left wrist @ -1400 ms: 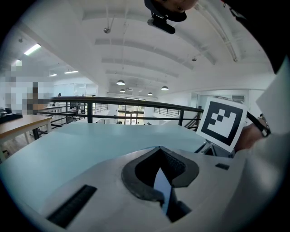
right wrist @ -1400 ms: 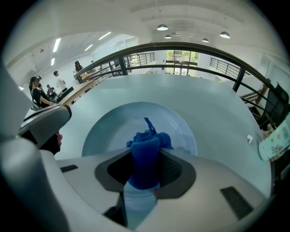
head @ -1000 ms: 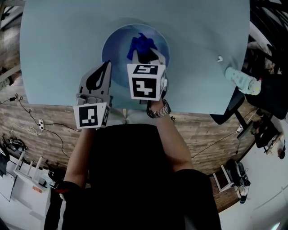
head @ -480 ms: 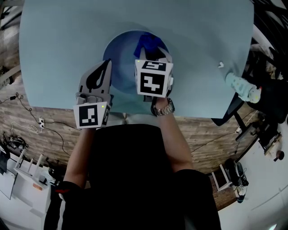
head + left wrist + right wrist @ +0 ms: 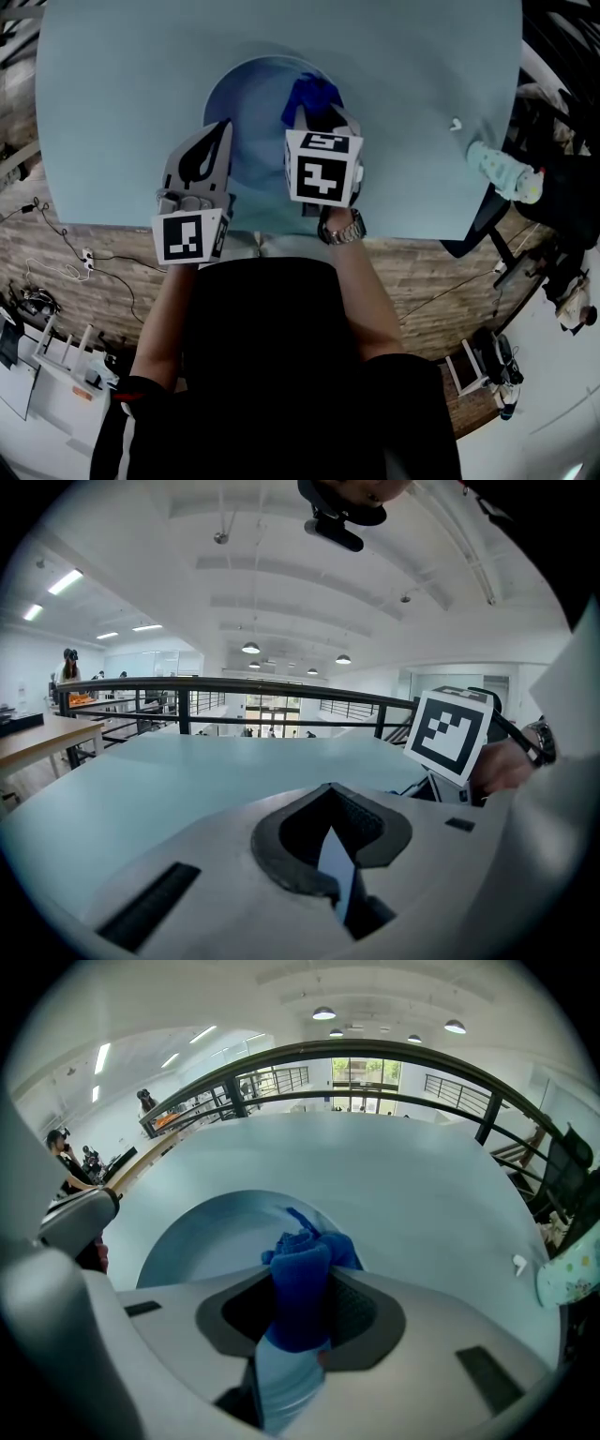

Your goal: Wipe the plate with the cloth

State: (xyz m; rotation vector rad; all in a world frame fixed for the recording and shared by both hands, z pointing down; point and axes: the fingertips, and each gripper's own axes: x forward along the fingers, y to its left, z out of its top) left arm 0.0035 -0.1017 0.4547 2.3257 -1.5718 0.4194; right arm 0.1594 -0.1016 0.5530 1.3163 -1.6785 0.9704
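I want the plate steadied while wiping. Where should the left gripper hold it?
Probably the plate's near-left rim, approached from the person's side: its thin edge suits two jaws, the left gripper sits beside it, and the right gripper holds the cloth over its right part.

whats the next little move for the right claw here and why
Probably sweep the right claw leftward across the plate, with the blue cloth pressed against it. The cloth is clamped in that claw and sits over the plate's right side, so most of the plate's surface lies to its left.
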